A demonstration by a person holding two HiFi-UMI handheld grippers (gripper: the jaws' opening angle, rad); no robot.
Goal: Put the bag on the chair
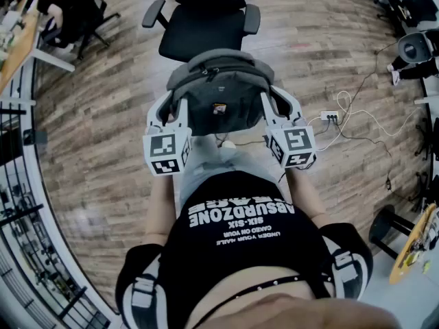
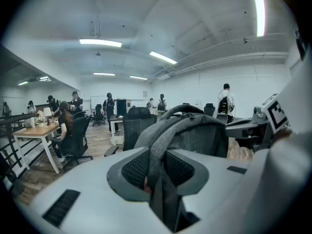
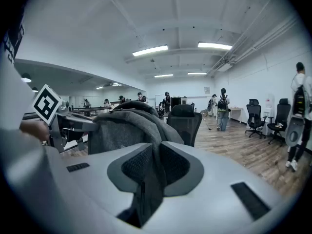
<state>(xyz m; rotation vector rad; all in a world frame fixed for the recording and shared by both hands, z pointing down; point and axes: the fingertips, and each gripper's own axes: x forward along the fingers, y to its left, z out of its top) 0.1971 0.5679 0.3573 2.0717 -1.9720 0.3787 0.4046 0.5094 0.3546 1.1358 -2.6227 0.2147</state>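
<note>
Already the lifting is done: left gripper and right gripper each have jaws pinched tight on a grey strap of the bag, which hangs between them off the floor. Carrying it onto the empty black chair just ahead remains

Head view: high over the person's chest, looking steeply down onto the wood floor. The backpack sits mid-frame, with the office chair beyond it at the top.

Left gripper view: rides just behind the left gripper, very near the backpack, and faces roughly level across the office. The right gripper shows at the right edge.

Right gripper view: mirrored set-up, with the left gripper at its left edge.

All three views share the backpack and chair.
</note>
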